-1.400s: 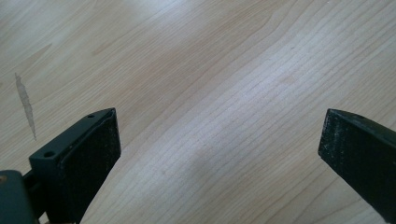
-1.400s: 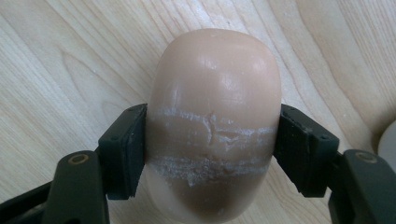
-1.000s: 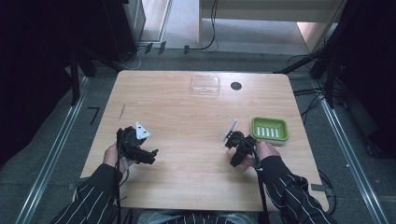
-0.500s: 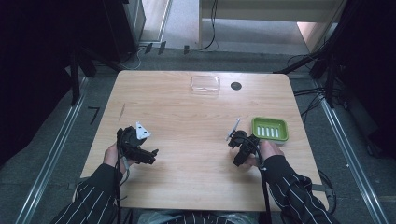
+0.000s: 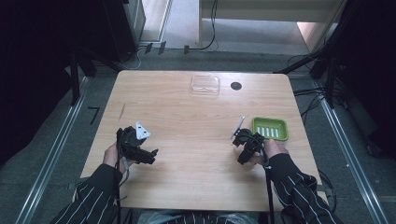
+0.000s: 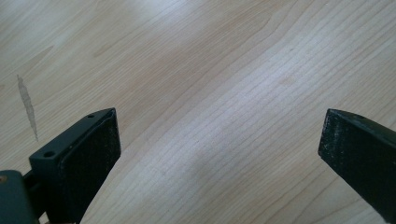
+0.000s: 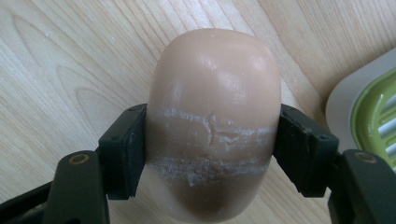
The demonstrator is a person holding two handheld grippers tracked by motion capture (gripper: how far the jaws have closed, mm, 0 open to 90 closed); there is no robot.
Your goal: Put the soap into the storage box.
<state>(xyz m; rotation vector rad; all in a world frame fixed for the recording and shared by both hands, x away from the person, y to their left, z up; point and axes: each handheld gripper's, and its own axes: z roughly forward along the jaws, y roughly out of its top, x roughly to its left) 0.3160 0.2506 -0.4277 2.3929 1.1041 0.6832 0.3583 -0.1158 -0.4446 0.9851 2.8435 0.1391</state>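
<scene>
Where the high view looks down, the right gripper (image 5: 242,138) sits beside the green slotted soap dish (image 5: 270,129) on the wooden table (image 5: 196,116); left gripper view: jaws spread over bare wood; right gripper view: jaws pinch the beige oval soap bar (image 7: 214,121)
</scene>
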